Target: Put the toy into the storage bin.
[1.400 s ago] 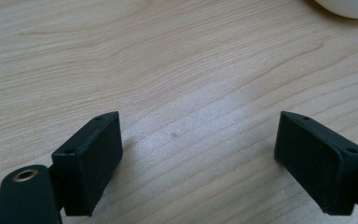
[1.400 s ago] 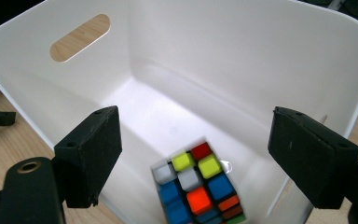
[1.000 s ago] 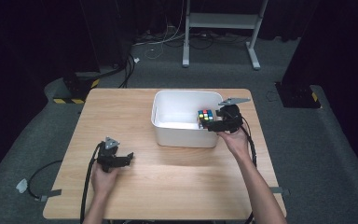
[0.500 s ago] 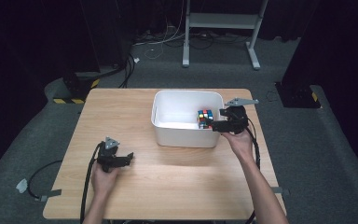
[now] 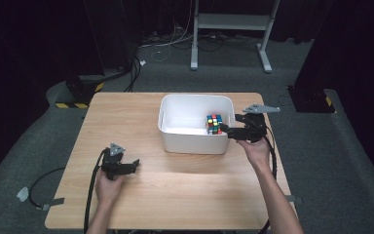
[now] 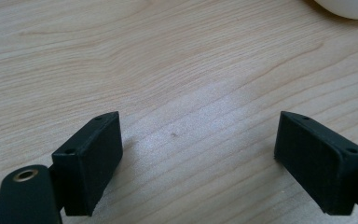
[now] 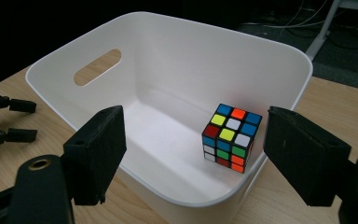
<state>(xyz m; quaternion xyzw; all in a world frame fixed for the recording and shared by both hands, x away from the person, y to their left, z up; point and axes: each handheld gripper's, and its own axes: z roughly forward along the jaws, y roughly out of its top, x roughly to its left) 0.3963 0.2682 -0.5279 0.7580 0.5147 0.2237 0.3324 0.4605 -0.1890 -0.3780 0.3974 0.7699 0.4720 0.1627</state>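
Observation:
A colourful puzzle cube (image 5: 214, 124) rests on the floor of the white bin (image 5: 195, 141), near its right wall. My right gripper (image 5: 225, 130) hovers at the bin's right rim and points left into it. In the right gripper view the cube (image 7: 232, 137) lies beyond the jaws of the right gripper (image 7: 193, 133). Those jaws have just been closing, stand apart, and nothing is between them. My left gripper (image 5: 134, 165) rests low over the wooden table (image 5: 199, 195) at the front left. In the left gripper view the left gripper (image 6: 198, 140) is open over bare wood.
The bin (image 7: 168, 28) has a handle slot (image 7: 98, 66) in its far wall. The table's right edge is close behind my right hand. Cables and a metal stand's legs (image 5: 229, 44) lie on the dark floor beyond the table.
My right gripper has drawn back to the right, from over the bin to its right rim, and its jaws have narrowed. The cube stays in the bin. My left gripper has not moved.

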